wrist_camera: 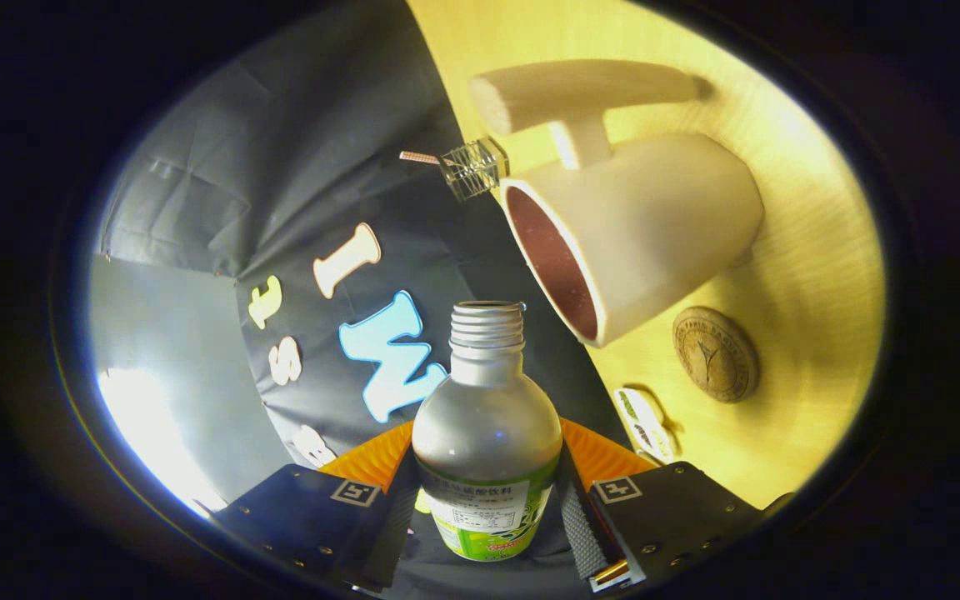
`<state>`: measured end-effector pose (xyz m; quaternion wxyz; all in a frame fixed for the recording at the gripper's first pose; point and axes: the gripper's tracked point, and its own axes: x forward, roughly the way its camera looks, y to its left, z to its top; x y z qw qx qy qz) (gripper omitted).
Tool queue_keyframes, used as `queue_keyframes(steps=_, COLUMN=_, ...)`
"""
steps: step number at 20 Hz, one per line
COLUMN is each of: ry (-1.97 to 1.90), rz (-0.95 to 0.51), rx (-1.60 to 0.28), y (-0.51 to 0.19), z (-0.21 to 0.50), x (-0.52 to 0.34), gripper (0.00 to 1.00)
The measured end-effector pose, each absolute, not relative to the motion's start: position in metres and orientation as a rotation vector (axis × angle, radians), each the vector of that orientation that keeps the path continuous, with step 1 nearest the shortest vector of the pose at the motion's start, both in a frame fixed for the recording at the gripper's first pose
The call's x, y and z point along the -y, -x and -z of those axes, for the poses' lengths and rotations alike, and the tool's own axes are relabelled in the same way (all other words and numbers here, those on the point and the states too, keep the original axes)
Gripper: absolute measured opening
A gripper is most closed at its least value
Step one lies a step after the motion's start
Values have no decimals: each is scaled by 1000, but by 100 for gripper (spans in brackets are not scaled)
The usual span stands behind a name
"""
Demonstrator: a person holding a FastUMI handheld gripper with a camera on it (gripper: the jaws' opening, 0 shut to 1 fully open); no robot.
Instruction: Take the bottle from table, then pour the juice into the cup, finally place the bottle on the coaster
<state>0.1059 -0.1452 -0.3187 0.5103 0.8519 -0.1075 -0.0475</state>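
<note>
Gripper view: fingers (487,500) pinch bottle (487,433), open neck pointing toward the cup (638,242).

Creased black cloth wall (280,150) hangs beyond the fingers, glare pooling low on it, beside a brightly lit pale wooden table (813,275).

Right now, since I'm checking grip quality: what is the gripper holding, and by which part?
The bottle, clamped between both fingers at its labelled lower body; the uncapped neck points ahead.

Uncapped bottle (487,433) tilted toward white cup (638,242); coaster (715,354) nearby.
</note>
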Motion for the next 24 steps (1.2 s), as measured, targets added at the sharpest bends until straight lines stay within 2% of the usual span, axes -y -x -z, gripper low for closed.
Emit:
queue_keyframes(steps=4, ry=-2002, rz=98, rx=271, y=-108, z=313, x=157, gripper=77)
queue_keyframes(steps=11, ry=-1682, rz=96, rx=212, y=-109, z=302, x=164, gripper=78)
queue_keyframes(steps=21, ry=-1203, rz=174, rx=119, y=-109, z=267, x=177, gripper=78)
queue_keyframes(steps=24, ry=-969, rz=250, rx=30, y=-110, z=266, x=179, gripper=78)
